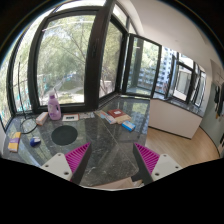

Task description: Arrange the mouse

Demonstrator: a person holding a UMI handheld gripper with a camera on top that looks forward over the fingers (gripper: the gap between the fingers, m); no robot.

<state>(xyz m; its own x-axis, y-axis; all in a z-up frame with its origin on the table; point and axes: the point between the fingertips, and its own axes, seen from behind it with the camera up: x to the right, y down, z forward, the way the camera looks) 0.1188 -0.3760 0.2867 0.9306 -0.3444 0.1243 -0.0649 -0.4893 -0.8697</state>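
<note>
The gripper (112, 158) is held above the near edge of a glass table (110, 135), its two fingers spread wide apart with nothing between them. The pink pads (78, 153) on their inner faces are both in plain sight, one to the left and one to the right, with only bare glass showing in the gap.

The mouse (35, 142) appears to be the small dark object lying far off to the left of the fingers, near the table's left end; it is too small to make out clearly. It is well apart from the gripper and not in line with the opening. Just left of it sits a yellow block (14, 146).

Straight beyond the left finger lies a round black mat (64, 134), flat on the glass. Behind that stands a pink bottle (54, 106), upright, with a small flat item beside it. Further right, beyond the gap, a red and white box (119, 117) rests on the table's far side.

Tall dark-framed windows (70, 60) wrap round behind the table, with green trees outside. A wooden floor (180, 145) shows to the right.
</note>
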